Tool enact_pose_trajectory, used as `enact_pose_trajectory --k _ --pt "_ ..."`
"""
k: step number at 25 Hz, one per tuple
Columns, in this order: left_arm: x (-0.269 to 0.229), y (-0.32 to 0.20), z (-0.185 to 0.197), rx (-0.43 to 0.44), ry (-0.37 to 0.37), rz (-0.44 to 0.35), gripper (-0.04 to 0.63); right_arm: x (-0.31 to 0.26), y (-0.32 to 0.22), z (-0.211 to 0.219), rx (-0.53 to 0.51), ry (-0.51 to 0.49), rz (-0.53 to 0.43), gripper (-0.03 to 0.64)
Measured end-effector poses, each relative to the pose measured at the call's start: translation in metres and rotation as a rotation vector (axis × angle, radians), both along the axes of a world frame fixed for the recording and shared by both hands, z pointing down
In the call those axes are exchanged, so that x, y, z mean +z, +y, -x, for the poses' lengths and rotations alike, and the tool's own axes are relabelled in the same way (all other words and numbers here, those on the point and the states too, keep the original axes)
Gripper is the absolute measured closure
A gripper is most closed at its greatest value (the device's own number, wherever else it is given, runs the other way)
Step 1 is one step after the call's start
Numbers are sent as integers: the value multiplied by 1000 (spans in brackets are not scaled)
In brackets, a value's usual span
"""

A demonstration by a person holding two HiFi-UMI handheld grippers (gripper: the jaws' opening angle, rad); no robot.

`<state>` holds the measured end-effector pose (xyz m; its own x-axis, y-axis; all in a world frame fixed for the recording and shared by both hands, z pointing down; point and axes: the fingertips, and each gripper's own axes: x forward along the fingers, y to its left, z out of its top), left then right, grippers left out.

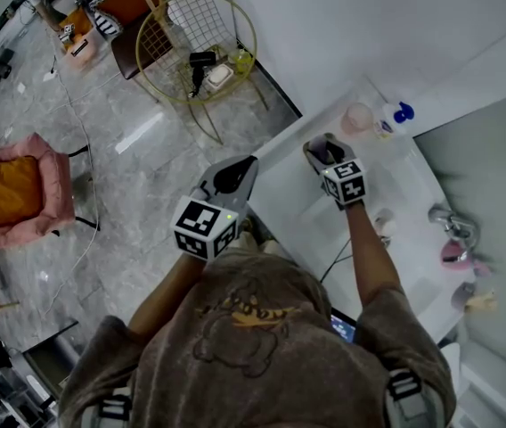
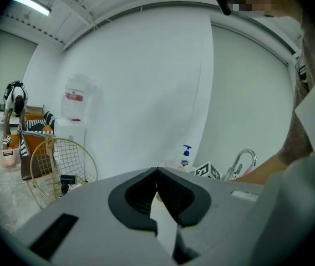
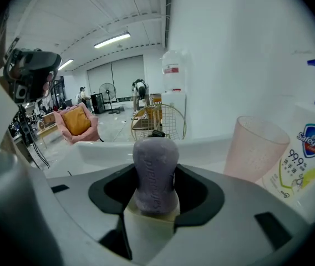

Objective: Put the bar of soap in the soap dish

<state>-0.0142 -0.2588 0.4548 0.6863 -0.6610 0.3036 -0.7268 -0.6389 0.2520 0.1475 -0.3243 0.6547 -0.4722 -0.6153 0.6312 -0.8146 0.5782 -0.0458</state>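
Note:
A purple bar of soap [image 3: 155,170] stands upright between the jaws of my right gripper [image 3: 155,190], which is shut on it. In the head view that right gripper [image 1: 326,153] hovers over the left part of the white counter [image 1: 293,190], short of a pink cup [image 1: 357,117]. My left gripper [image 1: 232,175] hangs off the counter's left edge, above the floor. Its jaws meet with nothing between them in the left gripper view [image 2: 157,176]. A small pale object [image 1: 383,222] sits on the counter near the faucet; I cannot tell whether it is the soap dish.
A pump bottle of hand wash [image 3: 307,143] stands beside the pink cup [image 3: 254,148] against the wall. A chrome faucet [image 1: 452,221] and a pink item [image 1: 453,253] lie at the right. A gold wire table [image 1: 195,47] and pink chair [image 1: 12,190] stand on the floor.

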Motion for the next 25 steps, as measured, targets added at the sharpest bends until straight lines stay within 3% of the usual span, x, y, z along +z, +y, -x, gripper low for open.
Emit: enact_pose_trajectory --k 25 --pt "5 0 -2 -7 11 21 591 2 -5 1 36 -16 -1 422"
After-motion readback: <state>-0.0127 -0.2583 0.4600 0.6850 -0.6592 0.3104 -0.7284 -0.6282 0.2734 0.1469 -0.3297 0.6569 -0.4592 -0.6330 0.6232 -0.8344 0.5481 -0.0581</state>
